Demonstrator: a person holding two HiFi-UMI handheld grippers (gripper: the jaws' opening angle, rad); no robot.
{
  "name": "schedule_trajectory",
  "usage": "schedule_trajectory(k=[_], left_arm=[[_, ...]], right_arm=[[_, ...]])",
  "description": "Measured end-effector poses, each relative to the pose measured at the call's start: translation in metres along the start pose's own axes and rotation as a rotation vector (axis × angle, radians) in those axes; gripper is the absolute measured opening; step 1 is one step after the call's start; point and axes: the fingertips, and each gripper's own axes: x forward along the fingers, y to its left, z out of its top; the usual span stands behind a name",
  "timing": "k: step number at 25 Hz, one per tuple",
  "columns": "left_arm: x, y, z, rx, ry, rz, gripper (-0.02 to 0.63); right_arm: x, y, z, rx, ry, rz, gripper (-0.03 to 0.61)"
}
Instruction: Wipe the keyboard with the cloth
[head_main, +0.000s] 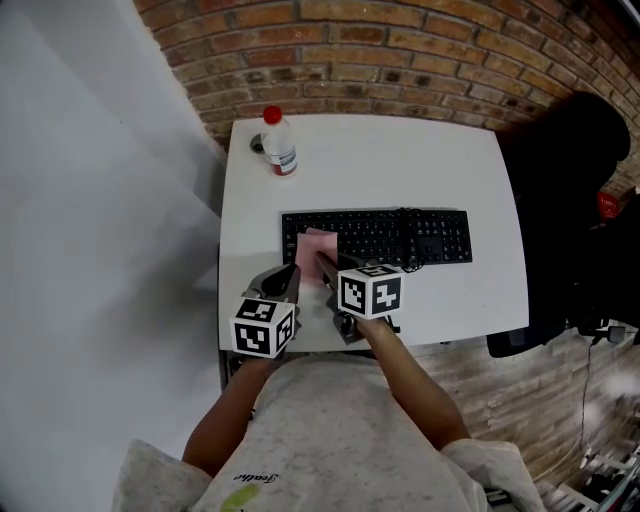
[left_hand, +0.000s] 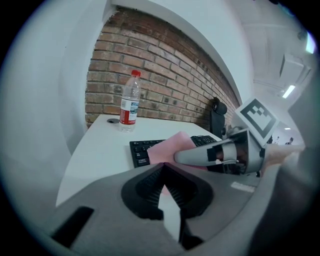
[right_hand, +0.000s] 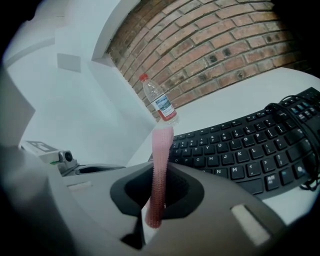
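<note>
Two handheld grippers are sharing the near edge of a white table (head_main: 400, 160), which is standing against a brick wall (head_main: 400, 50). At the far left corner, a clear plastic bottle (head_main: 279, 145) with a red cap and a red label is standing upright, well apart from everything else.

Nearer the person, the left gripper (head_main: 290, 272) is hanging just above the front of the table, beside the keyboard's left end. Its own view is showing its jaws pressed together at the tips, with nothing pinched between them.

Just to its right, the right gripper (head_main: 322, 260) is pinching a pink cloth (head_main: 318, 245). In the right gripper view the cloth (right_hand: 161, 150) is showing edge-on as a thin, upright pink strip, clamped between the dark pads (right_hand: 177, 187). From the head view the cloth is lying flat over the left end of the black keyboard (head_main: 400, 235), covering several keys there. The left gripper view is showing the same pink sheet (left_hand: 170, 147) spread over the keys, with the right gripper's grey jaw lying across it.

The keyboard is lying across the middle of the table, parallel to the front edge. A black cable (head_main: 408, 245) is looping over its right half, between the main keys and the number pad.

At the far right, a black chair (head_main: 560, 200) is standing beside the table.
</note>
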Motion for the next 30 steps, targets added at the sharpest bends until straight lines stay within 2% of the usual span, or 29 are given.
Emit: schedule_trajectory(k=[19,30], left_arm=[[0.036,-0.048,0.014,0.016,0.012,-0.009,-0.006],[0.059,-0.082,0.018,0.038,0.023,-0.047,-0.006]], right_arm=[[-0.042,-0.053,0.008,0.010,-0.005,-0.025,0.020],[-0.074,-0.083,0.012,0.029,-0.027,-0.056,0.020]])
